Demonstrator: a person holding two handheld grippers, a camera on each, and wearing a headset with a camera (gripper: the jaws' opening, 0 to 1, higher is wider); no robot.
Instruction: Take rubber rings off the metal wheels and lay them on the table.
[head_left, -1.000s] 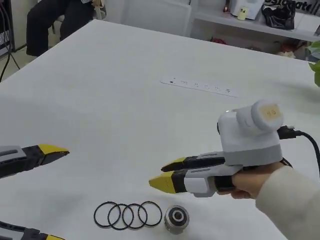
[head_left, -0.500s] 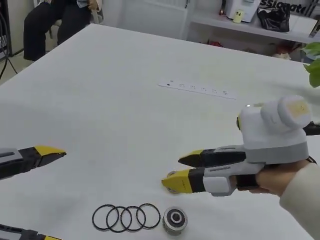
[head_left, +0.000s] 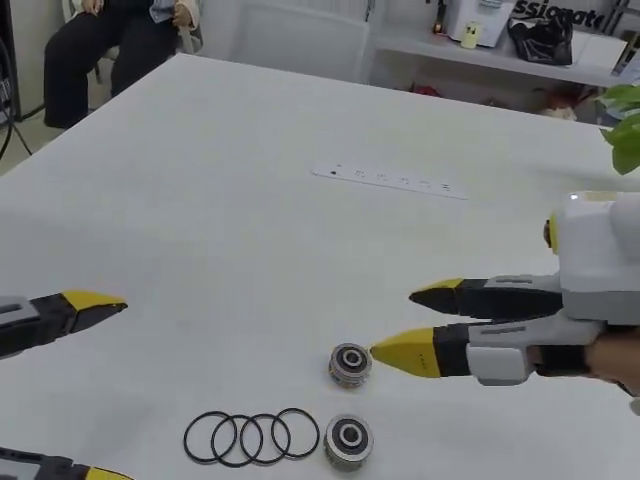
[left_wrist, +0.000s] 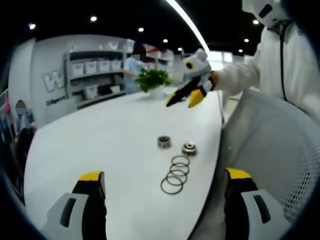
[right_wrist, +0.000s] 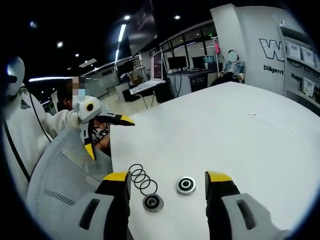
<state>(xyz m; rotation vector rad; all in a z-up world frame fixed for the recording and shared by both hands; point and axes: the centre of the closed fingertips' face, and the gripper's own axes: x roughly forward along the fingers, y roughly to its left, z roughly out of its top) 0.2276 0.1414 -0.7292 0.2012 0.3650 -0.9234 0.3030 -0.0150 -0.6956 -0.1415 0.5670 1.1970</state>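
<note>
Wheels (head_left: 350, 363) rest beside four rubber rings (head_left: 253, 436), right tongs (head_left: 393, 323) agape nearby.

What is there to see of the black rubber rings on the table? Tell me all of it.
Four thin black rubber rings lie flat on the white table, overlapping one another in a short straight chain. They look like slim O-rings of about equal size, round and unstretched, off any wheel. One end of the chain lies right beside a metal wheel; whether they touch cannot be told. Nothing grips them.
</note>
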